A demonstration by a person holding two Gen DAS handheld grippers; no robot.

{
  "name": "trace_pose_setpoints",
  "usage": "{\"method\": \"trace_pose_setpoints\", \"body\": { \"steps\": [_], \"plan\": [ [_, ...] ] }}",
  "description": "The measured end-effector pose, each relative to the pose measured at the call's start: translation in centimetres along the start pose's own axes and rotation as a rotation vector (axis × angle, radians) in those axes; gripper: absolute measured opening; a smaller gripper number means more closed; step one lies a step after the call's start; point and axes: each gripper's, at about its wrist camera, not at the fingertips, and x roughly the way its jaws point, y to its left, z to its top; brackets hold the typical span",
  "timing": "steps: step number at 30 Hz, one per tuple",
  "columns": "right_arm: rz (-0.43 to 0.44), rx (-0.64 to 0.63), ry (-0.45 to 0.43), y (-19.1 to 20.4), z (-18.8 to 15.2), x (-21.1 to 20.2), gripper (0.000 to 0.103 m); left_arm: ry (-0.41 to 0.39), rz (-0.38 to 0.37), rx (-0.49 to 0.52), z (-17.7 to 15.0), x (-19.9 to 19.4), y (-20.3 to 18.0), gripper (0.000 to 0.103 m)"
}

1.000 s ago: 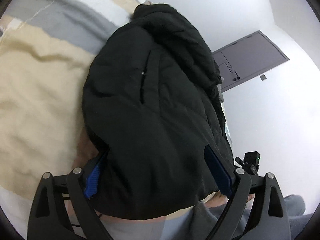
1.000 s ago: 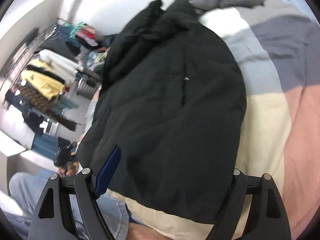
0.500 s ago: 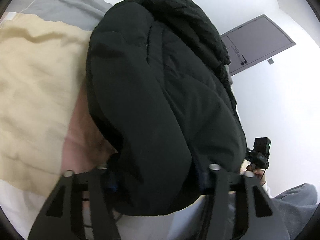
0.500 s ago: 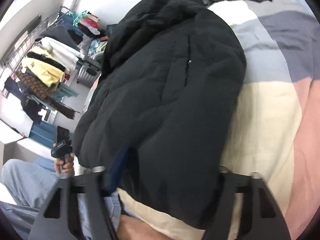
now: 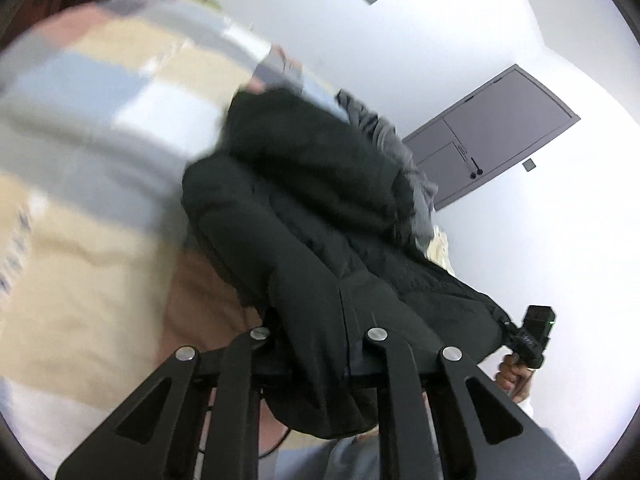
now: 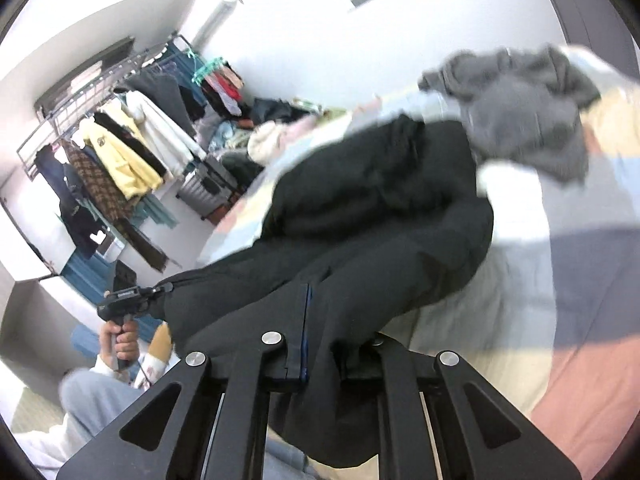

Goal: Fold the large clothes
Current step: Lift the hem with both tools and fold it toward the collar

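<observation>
A large black puffer jacket (image 5: 320, 216) lies on a bed with a colour-block cover (image 5: 92, 168). My left gripper (image 5: 320, 336) is shut on the jacket's near hem and lifts it off the bed. In the right wrist view the same jacket (image 6: 380, 208) stretches away from my right gripper (image 6: 324, 340), which is shut on the hem at its other corner. The hem hangs taut between the two grippers. The fingertips are buried in fabric.
A grey garment (image 6: 532, 108) lies bunched on the bed beyond the jacket. A clothes rack (image 6: 112, 128) with hanging clothes stands at the left. A grey door (image 5: 492, 132) is in the far wall. The other gripper shows in each view (image 5: 532, 332).
Both grippers went from open around the jacket's hem to shut on it. They have lifted the hem up off the bed and tilted upward.
</observation>
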Motion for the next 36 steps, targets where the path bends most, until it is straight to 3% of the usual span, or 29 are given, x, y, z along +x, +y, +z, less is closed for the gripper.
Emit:
{"method": "trace_pose_setpoints", "body": {
  "steps": [6,10,16,21,32,36],
  "plan": [
    [-0.014,-0.015,-0.054,2.6,4.6,-1.1,0.008,-0.035,0.045,0.055,5.7,-3.1,-4.1,0.015],
    [0.000,0.018,-0.089,3.1,5.0,-3.2,0.008,-0.049,0.041,0.068,6.0,-4.5,-5.8,0.015],
    [0.000,-0.019,-0.098,4.3,3.9,-7.3,0.008,-0.042,0.036,0.079,4.1,-7.4,-7.6,0.015],
    [-0.004,-0.004,-0.095,5.4,1.6,-9.6,0.008,-0.028,0.052,0.038,0.6,-9.5,-8.4,0.015],
    [-0.103,0.015,-0.109,8.0,-3.9,-14.0,0.008,-0.027,0.125,-0.032,-6.1,-13.0,-9.3,0.015],
    [-0.118,0.014,-0.113,8.6,-3.7,-14.6,0.008,-0.030,0.119,-0.059,-6.2,-13.6,-8.9,0.015]
  ]
}}
